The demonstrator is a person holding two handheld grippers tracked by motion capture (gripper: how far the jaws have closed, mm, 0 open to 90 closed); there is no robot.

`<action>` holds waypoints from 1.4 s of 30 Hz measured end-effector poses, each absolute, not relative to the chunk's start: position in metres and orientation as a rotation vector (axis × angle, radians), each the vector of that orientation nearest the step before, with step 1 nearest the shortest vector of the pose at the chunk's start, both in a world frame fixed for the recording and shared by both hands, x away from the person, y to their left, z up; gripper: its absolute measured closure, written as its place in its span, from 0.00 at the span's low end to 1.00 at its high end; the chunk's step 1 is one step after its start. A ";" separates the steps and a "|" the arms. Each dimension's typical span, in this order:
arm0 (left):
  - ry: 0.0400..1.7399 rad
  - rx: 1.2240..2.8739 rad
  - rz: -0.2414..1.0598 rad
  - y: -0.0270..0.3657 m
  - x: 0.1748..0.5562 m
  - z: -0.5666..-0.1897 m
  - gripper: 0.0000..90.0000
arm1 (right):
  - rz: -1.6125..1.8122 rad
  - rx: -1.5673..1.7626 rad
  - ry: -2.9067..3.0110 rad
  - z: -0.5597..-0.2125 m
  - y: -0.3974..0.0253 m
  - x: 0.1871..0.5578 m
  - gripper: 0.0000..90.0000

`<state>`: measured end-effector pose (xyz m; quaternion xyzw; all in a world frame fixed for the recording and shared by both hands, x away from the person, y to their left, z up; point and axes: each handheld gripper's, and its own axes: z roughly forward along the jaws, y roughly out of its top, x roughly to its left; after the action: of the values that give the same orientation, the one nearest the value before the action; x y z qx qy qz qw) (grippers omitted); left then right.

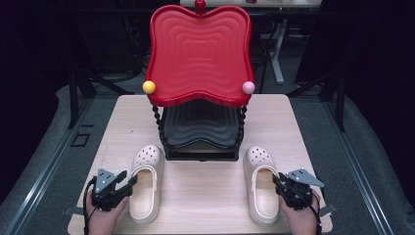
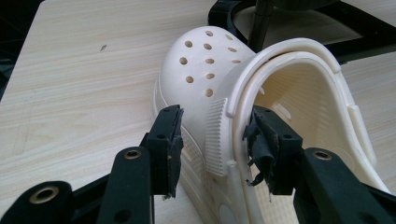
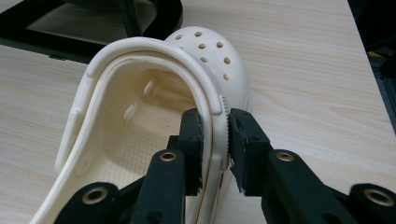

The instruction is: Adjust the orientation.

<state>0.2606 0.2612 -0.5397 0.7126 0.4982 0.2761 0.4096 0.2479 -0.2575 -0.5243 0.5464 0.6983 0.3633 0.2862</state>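
Two cream clogs lie on the table (image 1: 205,196), toes pointing toward the two-tier rack (image 1: 199,122) at the far edge.

The left clog (image 1: 145,183) lies near the front left corner. The left gripper (image 1: 122,187) straddles its outer side wall at the strap pivot. Its jaws are spread, one outside the wall and one inside the opening, not yet pressing.

The right clog (image 1: 259,183) lies near the front right corner. The right gripper (image 1: 280,185) has its jaws closed on this clog's outer wall and strap, one pad on each face.

Gripping the thin side wall gives each jaw a flat face and leaves the sole free for lifting. The red upper tray (image 1: 199,54) and black lower tray (image 1: 200,126) are likely destinations.
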 end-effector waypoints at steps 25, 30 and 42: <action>1.221 1.855 0.723 0.249 0.266 -0.540 0.70 | 0.910 1.368 1.869 -0.527 -0.247 0.249 0.76; 1.217 1.873 0.760 0.246 0.267 -0.539 0.74 | 0.890 1.357 1.885 -0.528 -0.246 0.253 0.80; 1.212 1.881 0.777 0.249 0.269 -0.538 0.81 | 0.883 1.385 1.891 -0.524 -0.243 0.254 0.83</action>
<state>0.2685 0.2488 -0.5382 0.7356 0.4741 0.3037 0.3767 0.2539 -0.2434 -0.5245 0.5251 0.7171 0.3349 0.3129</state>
